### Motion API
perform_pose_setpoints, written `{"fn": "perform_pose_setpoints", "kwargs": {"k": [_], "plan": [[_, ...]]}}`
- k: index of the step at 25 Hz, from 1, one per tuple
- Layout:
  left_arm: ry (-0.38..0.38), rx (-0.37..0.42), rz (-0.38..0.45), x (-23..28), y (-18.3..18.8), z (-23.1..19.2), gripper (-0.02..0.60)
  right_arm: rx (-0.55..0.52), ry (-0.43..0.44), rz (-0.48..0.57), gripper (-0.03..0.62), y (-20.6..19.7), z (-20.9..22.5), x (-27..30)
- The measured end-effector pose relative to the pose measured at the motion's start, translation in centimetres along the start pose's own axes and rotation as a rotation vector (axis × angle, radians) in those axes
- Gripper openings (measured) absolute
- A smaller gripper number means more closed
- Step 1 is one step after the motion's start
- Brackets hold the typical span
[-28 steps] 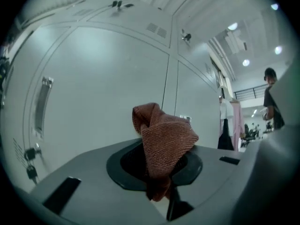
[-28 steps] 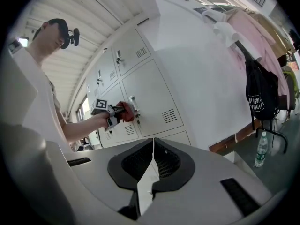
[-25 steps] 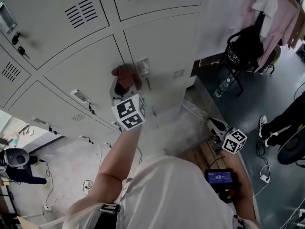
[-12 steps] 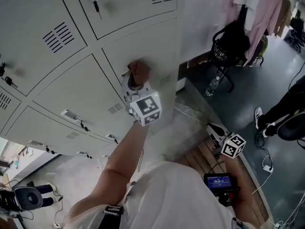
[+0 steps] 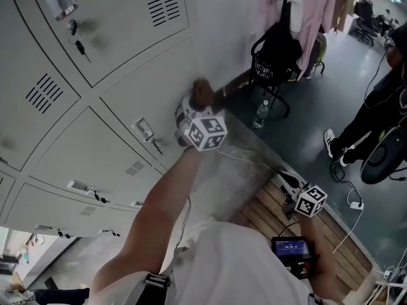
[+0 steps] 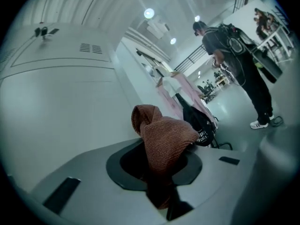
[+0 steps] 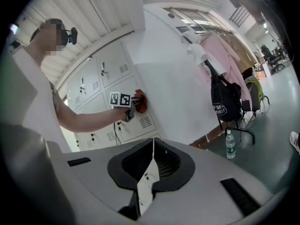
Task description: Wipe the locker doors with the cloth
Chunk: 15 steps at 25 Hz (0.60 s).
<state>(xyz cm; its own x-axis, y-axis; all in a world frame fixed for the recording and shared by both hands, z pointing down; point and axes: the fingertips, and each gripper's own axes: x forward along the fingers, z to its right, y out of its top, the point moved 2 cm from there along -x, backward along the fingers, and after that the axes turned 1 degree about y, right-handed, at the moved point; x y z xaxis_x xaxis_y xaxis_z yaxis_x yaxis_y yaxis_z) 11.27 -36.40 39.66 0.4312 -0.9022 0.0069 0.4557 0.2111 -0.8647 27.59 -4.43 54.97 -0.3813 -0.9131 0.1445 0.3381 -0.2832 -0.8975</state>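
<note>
My left gripper [image 5: 198, 110] is shut on a rust-brown knitted cloth [image 5: 203, 93] and holds it against the right edge of a pale grey locker door [image 5: 152, 88]. In the left gripper view the cloth [image 6: 161, 142] bulges up out of the closed jaws beside the locker face [image 6: 61, 107]. From the right gripper view, the cloth [image 7: 141, 101] shows pressed to the lockers at arm's length. My right gripper [image 5: 294, 192] hangs low by my hip, well away from the lockers, its jaws [image 7: 147, 175] shut with nothing between them.
Rows of grey lockers [image 5: 70, 138] with vents and keyed latches [image 5: 145, 131] fill the left. To the right stand a black chair with a bag [image 5: 275, 62], hanging pink garments [image 5: 311, 11], a water bottle [image 5: 258, 114], a person [image 6: 236, 64] and floor cables [image 5: 353, 205].
My left gripper has carried the cloth rightward across the locker door to its right edge. The head view has swung with it. The right gripper has stayed low.
</note>
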Motion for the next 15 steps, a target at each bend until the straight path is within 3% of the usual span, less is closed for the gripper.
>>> {"fn": "perform_pose_setpoints", "kwargs": {"k": [3,6,15], "plan": [[-0.023,0.021,0.007,2.0,2.7,1.0,0.067,0.003,-0.021,0.018,0.018,0.1,0.1,-0.9],[0.005,-0.006,0.023,2.0,5.0,-0.3,0.067,0.009,-0.029,0.039,0.018,0.1,0.2,-1.4],[0.199,0.114,0.064,-6.5,5.6,-8.8,0.067,0.040,0.051,0.010,0.018,-0.3,0.5,0.6]]}}
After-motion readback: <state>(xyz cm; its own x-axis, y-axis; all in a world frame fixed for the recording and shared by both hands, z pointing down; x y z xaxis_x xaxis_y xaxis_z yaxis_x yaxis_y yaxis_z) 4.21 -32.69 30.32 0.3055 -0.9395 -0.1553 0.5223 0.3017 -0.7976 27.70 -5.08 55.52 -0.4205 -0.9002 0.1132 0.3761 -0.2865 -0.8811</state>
